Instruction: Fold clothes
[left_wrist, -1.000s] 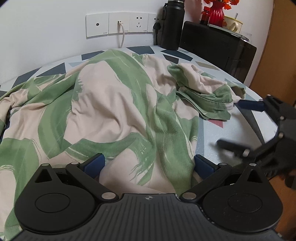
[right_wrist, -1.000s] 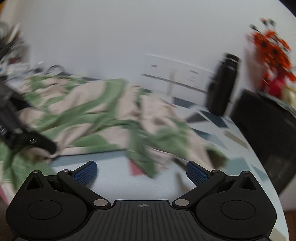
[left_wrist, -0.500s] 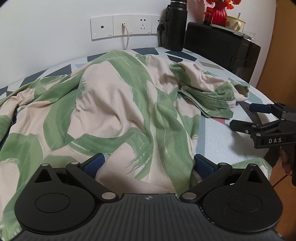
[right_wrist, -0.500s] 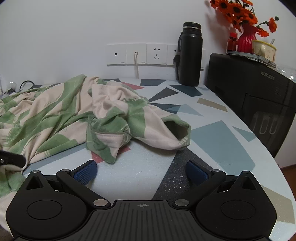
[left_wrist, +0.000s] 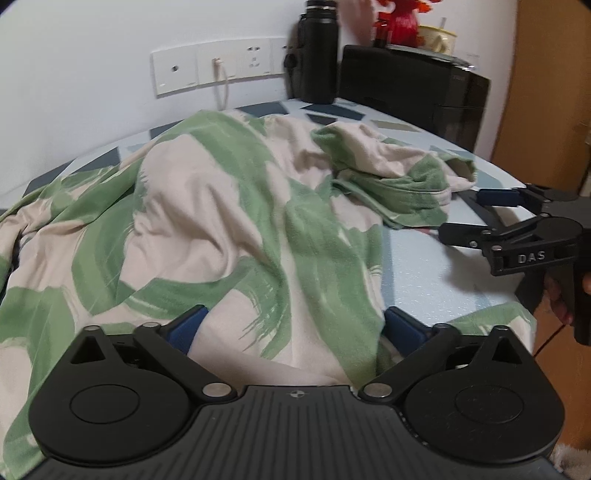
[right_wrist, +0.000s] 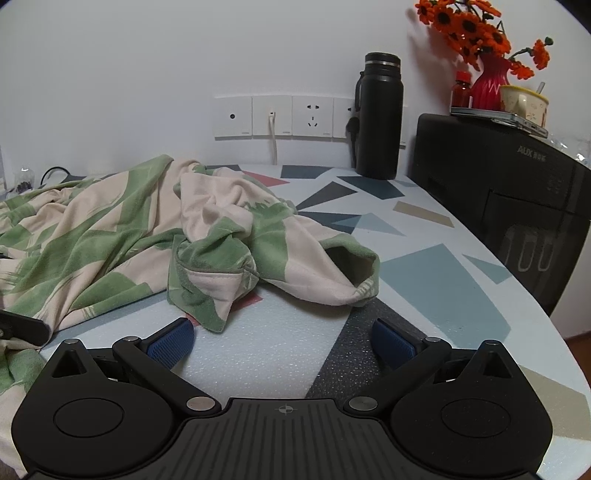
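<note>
Nothing looks folded yet: the green-and-cream patterned garment (left_wrist: 229, 221) lies crumpled across the left and centre of the patterned table (right_wrist: 443, 280), so the whole fold is still ahead. Its long axis seems to run left to right, with the sleeve opening (right_wrist: 351, 267) pointing right. Left gripper (left_wrist: 291, 328) straddles cloth with fingers apart, unclamped; right gripper (right_wrist: 280, 338) is spread wide and empty over bare table, just short of the sleeve.

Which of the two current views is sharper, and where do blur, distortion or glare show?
Right wrist view: sharp, the garment and black bottle crisp, a faint reflection on the black appliance. Left wrist view: soft with motion blur, worst at the red vase. Both: fisheye bends the table edge, with dark corners.
</note>
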